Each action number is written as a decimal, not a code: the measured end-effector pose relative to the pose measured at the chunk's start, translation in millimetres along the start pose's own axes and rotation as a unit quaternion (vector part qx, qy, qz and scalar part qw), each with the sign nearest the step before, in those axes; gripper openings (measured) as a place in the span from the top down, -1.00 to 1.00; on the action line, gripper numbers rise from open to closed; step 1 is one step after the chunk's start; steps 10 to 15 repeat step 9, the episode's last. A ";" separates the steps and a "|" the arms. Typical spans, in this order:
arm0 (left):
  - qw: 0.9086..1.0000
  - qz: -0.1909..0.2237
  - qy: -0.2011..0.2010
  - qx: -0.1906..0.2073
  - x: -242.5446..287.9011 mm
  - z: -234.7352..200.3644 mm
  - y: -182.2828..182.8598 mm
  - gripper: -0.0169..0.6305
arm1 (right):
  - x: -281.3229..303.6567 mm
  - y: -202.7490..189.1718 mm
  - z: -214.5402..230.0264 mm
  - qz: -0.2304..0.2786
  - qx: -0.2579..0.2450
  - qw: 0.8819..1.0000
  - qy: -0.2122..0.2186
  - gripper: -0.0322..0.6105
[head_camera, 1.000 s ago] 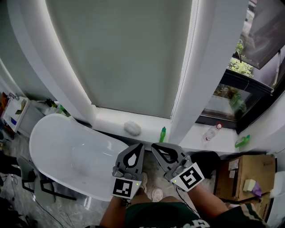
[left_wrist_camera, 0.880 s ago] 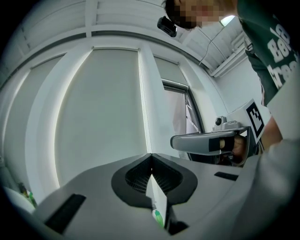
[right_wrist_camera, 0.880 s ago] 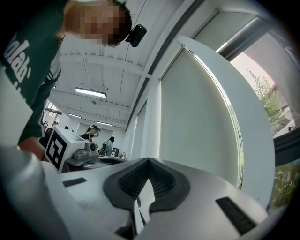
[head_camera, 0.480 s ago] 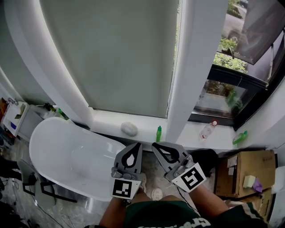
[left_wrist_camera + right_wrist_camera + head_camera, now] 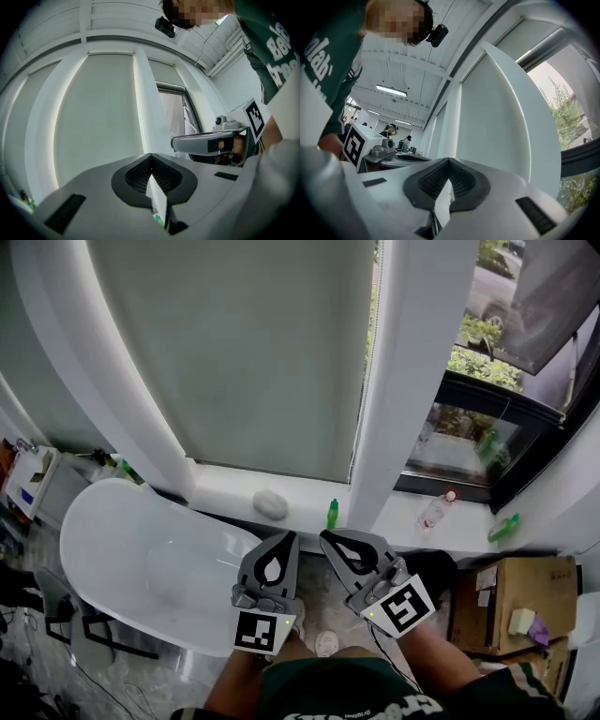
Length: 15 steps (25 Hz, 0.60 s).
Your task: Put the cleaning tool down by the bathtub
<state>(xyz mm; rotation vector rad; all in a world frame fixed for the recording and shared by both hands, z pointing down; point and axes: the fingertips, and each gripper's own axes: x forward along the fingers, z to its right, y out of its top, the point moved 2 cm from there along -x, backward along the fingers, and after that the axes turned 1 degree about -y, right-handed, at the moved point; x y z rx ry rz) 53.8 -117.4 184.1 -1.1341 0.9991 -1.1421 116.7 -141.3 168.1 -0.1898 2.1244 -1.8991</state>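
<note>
Here, pale grey oval cleaning tool (image 5: 270, 504) on sill (image 5: 223, 487), near white bathtub (image 5: 141, 568).

My left gripper (image 5: 287, 540) and right gripper (image 5: 327, 542) cover my hands and most of my legs in the head view. Only part of one shoe (image 5: 325, 644) peeks out between them. The left gripper also hides the nearest end of the bathtub (image 5: 131, 559). The pale rounded lump (image 5: 270, 504) on the sill (image 5: 220, 491) is too small for me to tell what it is. A dark thing (image 5: 439, 568) sits half hidden behind my right gripper. In the left gripper view, a green scrap (image 5: 159, 219) shows through the slit below my closed jaws; I cannot make it out.
</note>
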 end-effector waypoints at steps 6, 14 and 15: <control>1.000 0.002 0.005 0.000 -3.4 -3.2 0.6 0.93 | 2.1 0.1 -4.1 0.000 -0.006 1.000 0.004 0.86; 1.000 0.005 0.007 0.001 -4.7 -4.3 2.4 0.93 | 3.2 -0.2 -5.3 0.000 -0.005 1.000 0.006 0.86; 1.000 0.005 0.007 0.001 -4.7 -4.3 2.4 0.93 | 3.2 -0.2 -5.3 0.000 -0.005 1.000 0.006 0.86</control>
